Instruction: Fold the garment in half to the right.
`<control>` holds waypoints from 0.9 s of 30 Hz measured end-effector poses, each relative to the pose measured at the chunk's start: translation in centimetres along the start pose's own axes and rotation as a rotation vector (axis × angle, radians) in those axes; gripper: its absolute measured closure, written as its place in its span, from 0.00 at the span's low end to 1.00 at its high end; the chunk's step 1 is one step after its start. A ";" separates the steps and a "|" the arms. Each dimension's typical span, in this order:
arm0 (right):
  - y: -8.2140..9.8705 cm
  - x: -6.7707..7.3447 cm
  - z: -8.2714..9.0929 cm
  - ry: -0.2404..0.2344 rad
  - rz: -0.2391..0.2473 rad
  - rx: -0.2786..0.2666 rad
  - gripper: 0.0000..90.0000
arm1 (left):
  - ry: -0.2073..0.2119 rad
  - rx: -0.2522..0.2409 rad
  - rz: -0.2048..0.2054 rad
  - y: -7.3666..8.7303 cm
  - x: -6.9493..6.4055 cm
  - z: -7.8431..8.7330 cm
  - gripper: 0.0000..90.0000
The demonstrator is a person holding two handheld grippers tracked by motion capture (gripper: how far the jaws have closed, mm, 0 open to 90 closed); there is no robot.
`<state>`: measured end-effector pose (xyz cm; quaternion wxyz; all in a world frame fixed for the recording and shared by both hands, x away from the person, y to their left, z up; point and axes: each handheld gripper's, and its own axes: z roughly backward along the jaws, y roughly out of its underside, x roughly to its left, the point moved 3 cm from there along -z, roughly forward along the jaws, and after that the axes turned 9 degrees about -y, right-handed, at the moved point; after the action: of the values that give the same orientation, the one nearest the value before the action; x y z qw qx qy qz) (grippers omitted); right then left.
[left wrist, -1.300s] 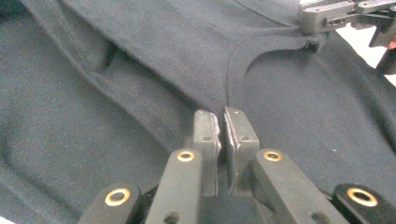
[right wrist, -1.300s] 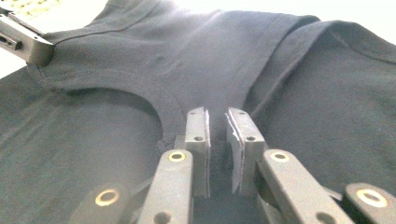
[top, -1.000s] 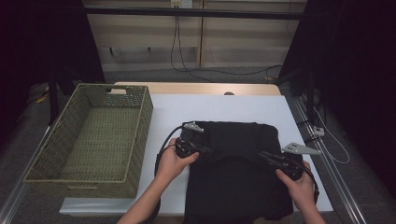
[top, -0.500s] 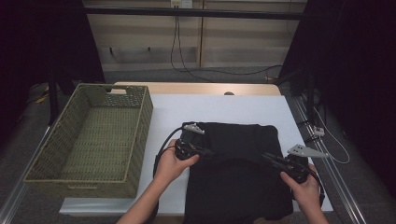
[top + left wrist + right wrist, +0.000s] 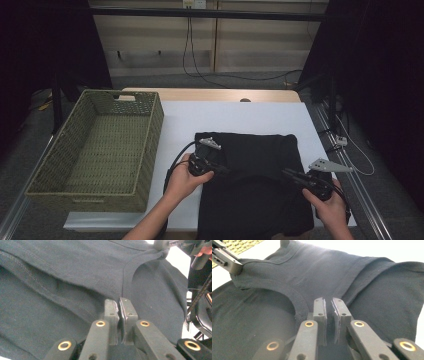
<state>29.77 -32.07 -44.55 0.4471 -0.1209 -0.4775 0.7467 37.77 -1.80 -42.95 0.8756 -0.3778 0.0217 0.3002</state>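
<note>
Black T-shirt [image 5: 255, 185] lies folded on the white table [image 5: 225, 120], toward our near edge, right of the woven basket [image 5: 100, 150]. Our left gripper [image 5: 224, 169] is clamped on the shirt's collar edge; in the left gripper view [image 5: 119, 306] the pads press together with dark cloth pinched between them. Our right gripper [image 5: 289, 175] grips the neckline at the other side; in the right gripper view [image 5: 328, 305] its jaws stand nearly together on the ribbed collar band. Both hands rest low on the cloth.
</note>
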 end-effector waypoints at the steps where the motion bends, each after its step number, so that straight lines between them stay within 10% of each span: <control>1: 0.0 0.0 0.1 -0.001 -0.004 -0.004 0.92 | 0.002 0.005 -0.002 0.0 0.0 0.0 0.95; 27: 1.1 1.6 3.0 -0.040 0.010 -0.007 0.92 | 0.060 0.017 -0.033 0.9 -2.3 1.0 0.95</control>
<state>26.44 -32.78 -43.53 0.4332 -0.1101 -0.4883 0.7495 35.21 -1.85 -42.21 0.8827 -0.3793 0.0444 0.2738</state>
